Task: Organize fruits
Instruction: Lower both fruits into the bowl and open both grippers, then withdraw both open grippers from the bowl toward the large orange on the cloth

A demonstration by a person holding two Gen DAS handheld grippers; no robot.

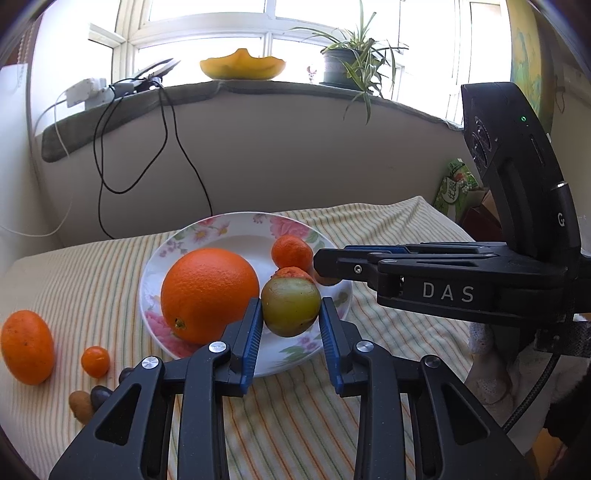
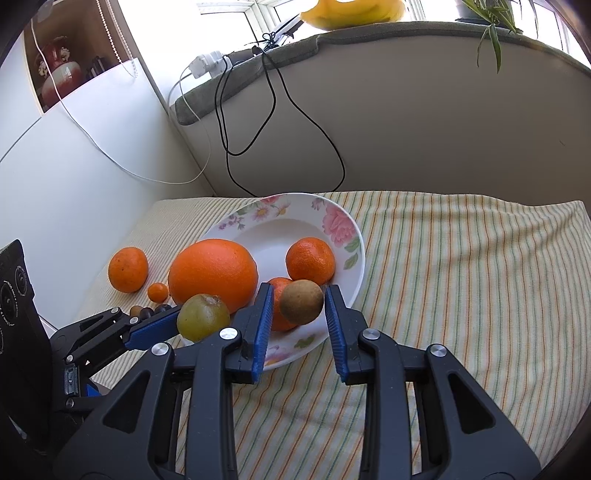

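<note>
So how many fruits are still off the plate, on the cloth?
At least 5: a mandarin, a kumquat beside it, and three small dark or brown fruits by the left claw; more may be hidden.

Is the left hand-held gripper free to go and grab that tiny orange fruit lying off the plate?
Probably not yet: the left hand-held gripper is shut on a green fruit. The tiny orange fruit itself lies unobstructed.

Bright window (image 1: 207,33) above a padded sill (image 1: 258,90) holding a potted plant (image 1: 351,62); striped cloth (image 1: 388,229) below.
</note>
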